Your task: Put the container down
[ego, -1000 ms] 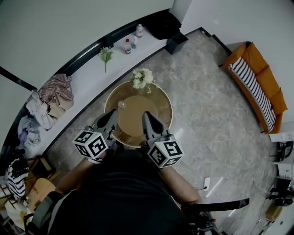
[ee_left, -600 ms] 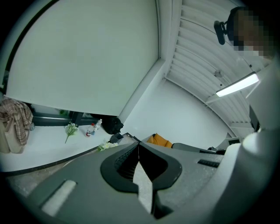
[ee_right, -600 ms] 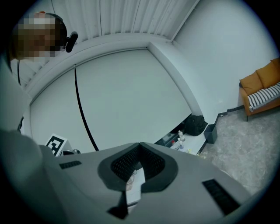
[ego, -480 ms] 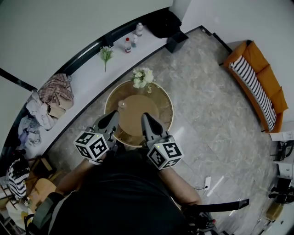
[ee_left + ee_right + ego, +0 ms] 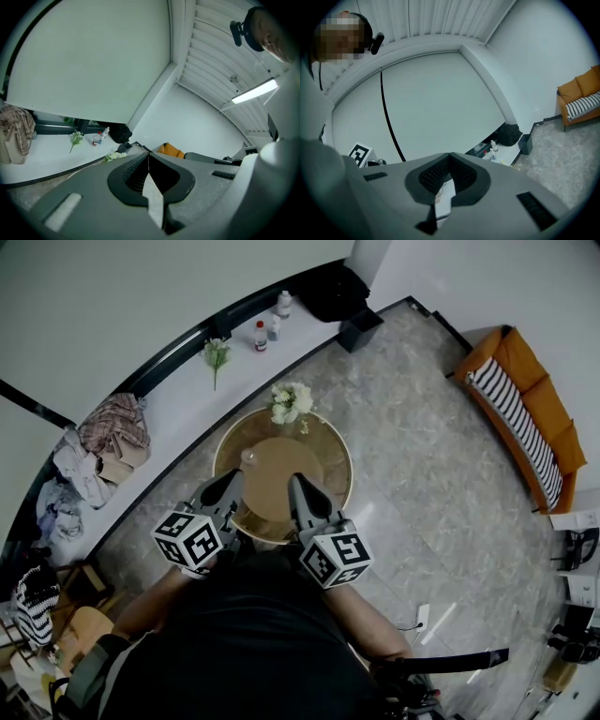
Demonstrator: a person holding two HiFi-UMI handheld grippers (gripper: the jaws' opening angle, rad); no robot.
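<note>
In the head view both grippers hover side by side over the near part of a round table (image 5: 330,442) with a brown centre. My left gripper (image 5: 232,478) is shut, jaws meeting with nothing between them, as the left gripper view (image 5: 148,155) also shows. My right gripper (image 5: 295,480) is likewise shut and empty, its jaws touching at the tip (image 5: 450,154). A small pale object (image 5: 247,455), possibly the container, stands on the table just beyond the left gripper, apart from it. Both gripper views point upward at walls and ceiling.
A white flower bunch (image 5: 291,399) stands at the table's far edge. A white ledge (image 5: 178,399) along the wall carries bottles (image 5: 261,334), a sprig (image 5: 216,352) and piled clothes (image 5: 108,432). An orange sofa (image 5: 530,413) is at right, a black bin (image 5: 359,329) near the corner.
Hardly anything: both grippers have drifted a touch toward the person and stay shut.
</note>
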